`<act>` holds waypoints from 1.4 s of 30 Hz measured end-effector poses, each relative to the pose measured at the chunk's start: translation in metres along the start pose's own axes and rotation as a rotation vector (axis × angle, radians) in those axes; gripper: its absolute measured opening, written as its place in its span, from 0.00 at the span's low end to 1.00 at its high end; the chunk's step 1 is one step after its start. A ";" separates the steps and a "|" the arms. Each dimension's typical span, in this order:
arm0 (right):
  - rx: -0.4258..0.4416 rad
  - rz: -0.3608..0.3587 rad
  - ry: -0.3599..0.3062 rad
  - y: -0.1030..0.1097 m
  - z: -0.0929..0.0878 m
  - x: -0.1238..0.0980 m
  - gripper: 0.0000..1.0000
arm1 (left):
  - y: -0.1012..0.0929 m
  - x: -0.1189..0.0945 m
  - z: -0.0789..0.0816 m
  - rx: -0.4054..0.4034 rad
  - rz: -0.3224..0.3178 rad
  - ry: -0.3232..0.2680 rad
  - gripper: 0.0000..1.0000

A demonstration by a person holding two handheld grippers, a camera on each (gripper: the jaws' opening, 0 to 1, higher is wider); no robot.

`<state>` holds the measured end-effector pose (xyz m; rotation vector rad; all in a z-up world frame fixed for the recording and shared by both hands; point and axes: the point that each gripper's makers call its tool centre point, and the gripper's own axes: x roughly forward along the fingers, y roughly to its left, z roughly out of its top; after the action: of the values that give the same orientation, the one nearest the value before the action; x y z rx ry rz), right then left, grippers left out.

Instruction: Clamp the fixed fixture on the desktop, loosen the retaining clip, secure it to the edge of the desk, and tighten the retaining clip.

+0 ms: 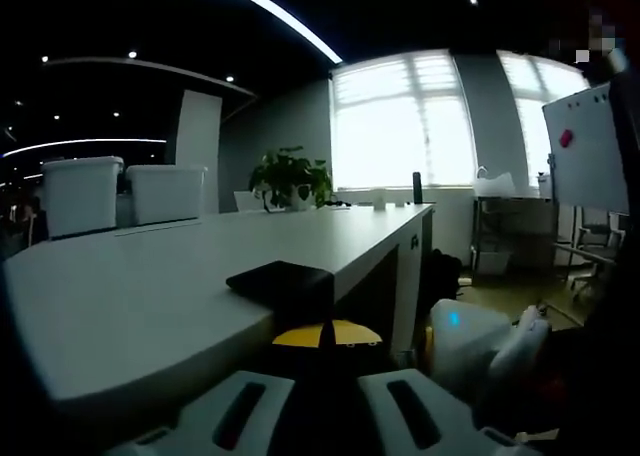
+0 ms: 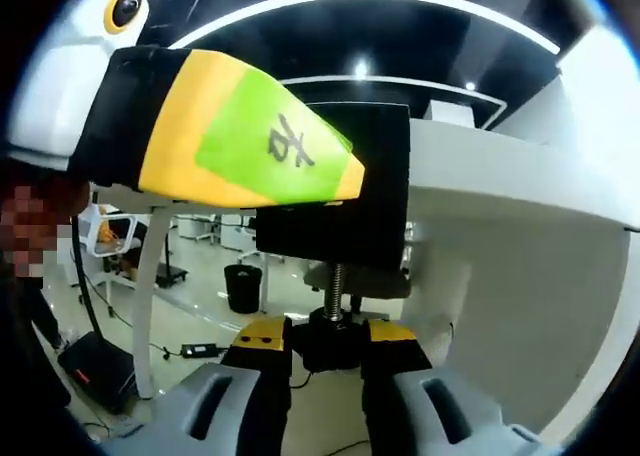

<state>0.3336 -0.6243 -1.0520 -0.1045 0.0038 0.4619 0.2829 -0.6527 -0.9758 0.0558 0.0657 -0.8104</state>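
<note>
- Black C-shaped clamp fixture already hooked over white desk edge
- Right gripper closed on its black screw knob; tightening left
- Left gripper grips the fixture top

My left gripper view sits just above the desk edge, looking along the desktop toward bright windows. My right gripper view looks from below the desktop, close up at the clamp and its screw. Both views share that clamp on the desk edge.
</note>
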 end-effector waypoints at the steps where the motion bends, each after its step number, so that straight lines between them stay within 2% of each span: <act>1: 0.017 0.028 0.001 0.000 0.000 0.001 0.24 | 0.000 0.000 0.000 0.004 0.000 0.003 0.01; 3: 0.002 0.095 -0.018 0.003 0.001 0.002 0.23 | 0.000 0.000 0.000 0.012 0.000 0.011 0.01; 7: -0.030 0.300 -0.023 0.008 0.000 -0.001 0.23 | -0.001 0.002 0.001 0.033 0.007 0.045 0.01; 9: -0.059 0.381 -0.035 0.007 0.001 -0.002 0.23 | -0.002 0.002 0.001 0.040 0.012 0.050 0.01; 11: -0.003 0.456 -0.031 0.011 0.001 -0.003 0.23 | -0.001 0.002 0.001 0.040 0.016 0.053 0.01; 14: 0.011 0.591 -0.054 0.016 0.002 -0.001 0.23 | -0.002 0.001 0.000 0.046 0.031 0.043 0.01; 16: -0.019 0.634 -0.045 0.018 0.002 -0.002 0.23 | -0.001 0.001 0.000 0.017 0.034 0.021 0.01; 18: 0.005 0.682 -0.036 0.020 0.002 -0.003 0.23 | 0.000 0.000 0.001 -0.039 0.034 -0.002 0.01; 24: -0.007 0.721 -0.050 0.018 0.001 -0.006 0.24 | -0.001 0.001 0.002 -0.042 0.046 0.004 0.01; 25: -0.020 0.721 -0.066 0.016 0.000 0.003 0.24 | -0.001 0.002 0.002 -0.047 0.049 0.002 0.01; 28: -0.036 0.682 -0.069 0.012 0.004 0.008 0.24 | -0.001 0.002 0.002 -0.046 0.061 0.002 0.01; 30: -0.017 0.593 -0.057 0.007 0.004 0.008 0.30 | -0.001 0.001 0.002 -0.048 0.066 0.001 0.01; 31: -0.019 0.567 -0.072 0.005 0.008 0.004 0.38 | -0.001 0.002 0.002 -0.052 0.069 0.002 0.01; 32: -0.033 0.517 -0.088 0.001 0.010 0.003 0.51 | -0.001 0.002 0.002 -0.055 0.070 0.002 0.01; 34: -0.062 0.402 -0.105 -0.010 0.014 -0.004 0.75 | -0.001 0.002 0.002 -0.051 0.069 0.004 0.01; 35: -0.030 0.328 -0.096 -0.013 0.014 -0.003 0.86 | -0.001 0.002 0.004 -0.042 0.065 -0.003 0.01; 36: -0.003 0.283 -0.074 -0.013 0.012 -0.004 0.90 | -0.001 0.002 0.005 -0.041 0.062 -0.004 0.01; 37: 0.005 0.227 -0.042 -0.015 0.007 -0.005 0.88 | -0.001 0.002 0.006 -0.041 0.059 -0.006 0.01; 38: 0.007 0.184 -0.028 -0.014 0.004 -0.006 0.82 | -0.001 0.002 0.006 -0.036 0.057 -0.006 0.01; 40: -0.028 0.089 -0.022 -0.012 0.005 -0.009 0.72 | -0.001 0.002 0.007 -0.027 0.054 -0.007 0.01; 42: -0.035 -0.005 -0.014 -0.013 0.007 -0.011 0.67 | -0.002 0.002 0.007 -0.024 0.051 -0.010 0.01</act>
<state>0.3293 -0.6406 -1.0438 -0.1357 -0.0180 0.4576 0.2831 -0.6557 -0.9689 0.0302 0.0643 -0.7587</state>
